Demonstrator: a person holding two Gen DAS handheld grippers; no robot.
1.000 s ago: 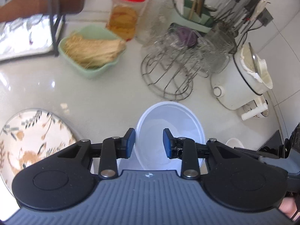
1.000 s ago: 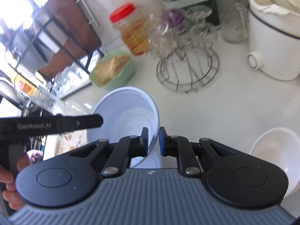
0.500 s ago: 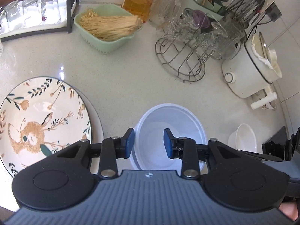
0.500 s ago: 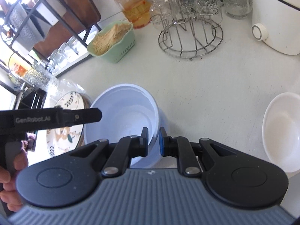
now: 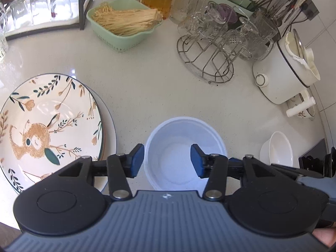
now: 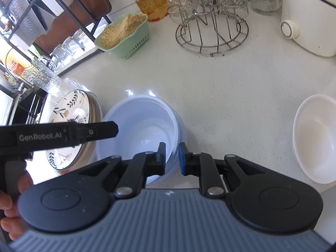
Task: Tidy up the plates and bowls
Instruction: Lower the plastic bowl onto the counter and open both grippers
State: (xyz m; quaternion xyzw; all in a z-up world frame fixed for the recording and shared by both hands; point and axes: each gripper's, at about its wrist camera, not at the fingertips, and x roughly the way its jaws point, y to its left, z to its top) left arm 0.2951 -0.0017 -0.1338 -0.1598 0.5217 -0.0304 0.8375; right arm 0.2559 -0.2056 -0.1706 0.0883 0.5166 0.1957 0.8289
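Note:
A pale blue bowl (image 5: 184,153) (image 6: 142,130) stands on the white counter (image 5: 147,88). My left gripper (image 5: 167,160) straddles its left wall, one finger outside the rim and one inside. Its jaws are opening and the pads stand off the wall. My right gripper (image 6: 171,157) straddles the bowl's right rim. Its jaws are opening too, with a narrow gap and the rim between the pads. To the bowl's left lies a flower-patterned plate (image 5: 48,121) (image 6: 71,107) on top of a plate stack. A small white bowl (image 5: 279,149) (image 6: 315,136) sits to the right.
At the back stand a green basket of noodles (image 5: 124,27), a wire rack of glasses (image 5: 212,50), a white cooker (image 5: 283,77) and a jar (image 6: 151,0). Upturned glasses line a dark shelf (image 5: 40,6) at the back left. A hand (image 6: 8,205) grips the left tool.
Both grippers came down towards the counter with the blue bowl. Both pairs of jaws widened, the left clearly. The patterned plate came fully into view.

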